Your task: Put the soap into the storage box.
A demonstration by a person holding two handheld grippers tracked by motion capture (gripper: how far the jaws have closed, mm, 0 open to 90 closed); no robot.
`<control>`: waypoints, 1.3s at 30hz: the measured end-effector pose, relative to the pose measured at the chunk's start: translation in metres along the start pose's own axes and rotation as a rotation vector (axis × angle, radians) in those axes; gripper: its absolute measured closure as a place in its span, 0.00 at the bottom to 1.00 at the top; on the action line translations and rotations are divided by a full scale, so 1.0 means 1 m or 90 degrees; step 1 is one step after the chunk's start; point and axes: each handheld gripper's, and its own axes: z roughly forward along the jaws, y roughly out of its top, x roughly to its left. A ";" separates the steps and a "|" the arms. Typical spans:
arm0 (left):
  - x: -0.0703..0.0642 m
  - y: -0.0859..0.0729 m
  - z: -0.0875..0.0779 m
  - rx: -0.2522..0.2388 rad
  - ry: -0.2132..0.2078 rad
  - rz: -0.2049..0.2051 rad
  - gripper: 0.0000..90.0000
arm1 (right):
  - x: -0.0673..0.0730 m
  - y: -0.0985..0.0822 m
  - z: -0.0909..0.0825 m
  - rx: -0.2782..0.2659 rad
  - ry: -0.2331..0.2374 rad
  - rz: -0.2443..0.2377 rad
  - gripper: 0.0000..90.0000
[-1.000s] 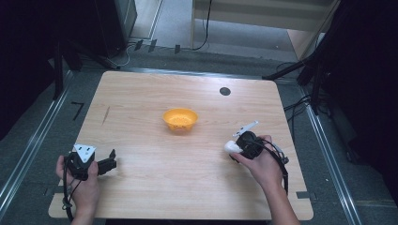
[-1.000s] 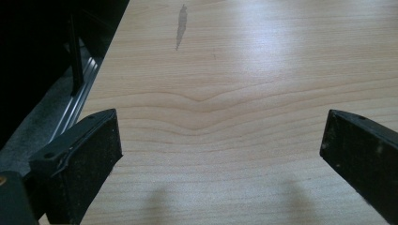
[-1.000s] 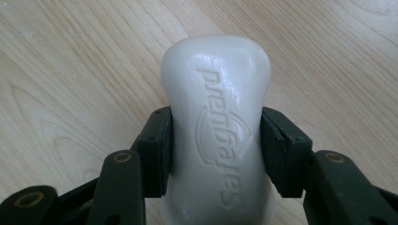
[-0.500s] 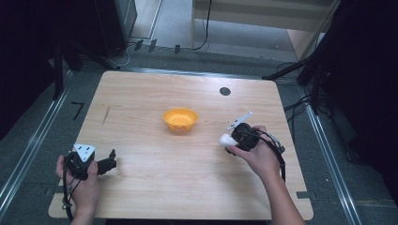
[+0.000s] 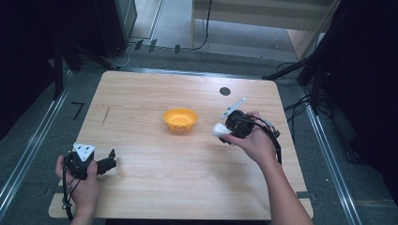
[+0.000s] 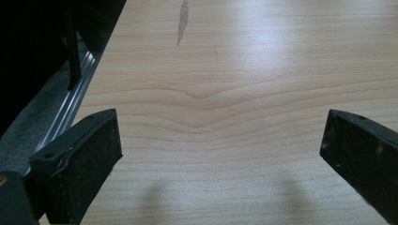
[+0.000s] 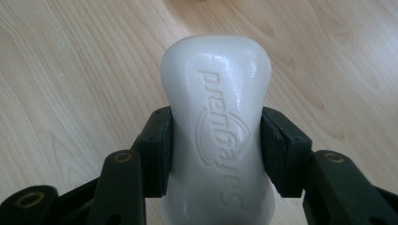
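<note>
We see the right gripper (image 7: 216,140) squeezing a white soap (image 7: 217,126) from both sides, with its pads pressed tight on it. It holds the soap just above the table (image 5: 187,187), near the orange bowl (image 5: 180,119). The left gripper (image 6: 220,154) sits at the table's near left corner, its jaws wide apart with nothing between them.
</note>
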 end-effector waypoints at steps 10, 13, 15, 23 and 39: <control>0.001 0.000 0.000 0.000 -0.001 -0.006 0.00 | -0.005 0.027 0.003 -0.004 0.028 -0.042 0.56; 0.001 0.000 0.000 -0.001 -0.002 -0.007 0.00 | -0.006 0.032 0.006 0.000 0.027 -0.050 0.56; 0.001 0.000 0.000 -0.001 -0.002 -0.007 0.00 | -0.006 0.036 0.007 0.003 0.028 -0.058 0.56; 0.001 0.000 0.000 0.002 -0.004 -0.007 0.00 | -0.007 0.056 0.014 0.009 0.030 -0.106 0.56; 0.001 0.000 0.000 -0.002 -0.008 -0.004 0.00 | -0.001 0.088 0.029 0.020 0.019 -0.207 0.56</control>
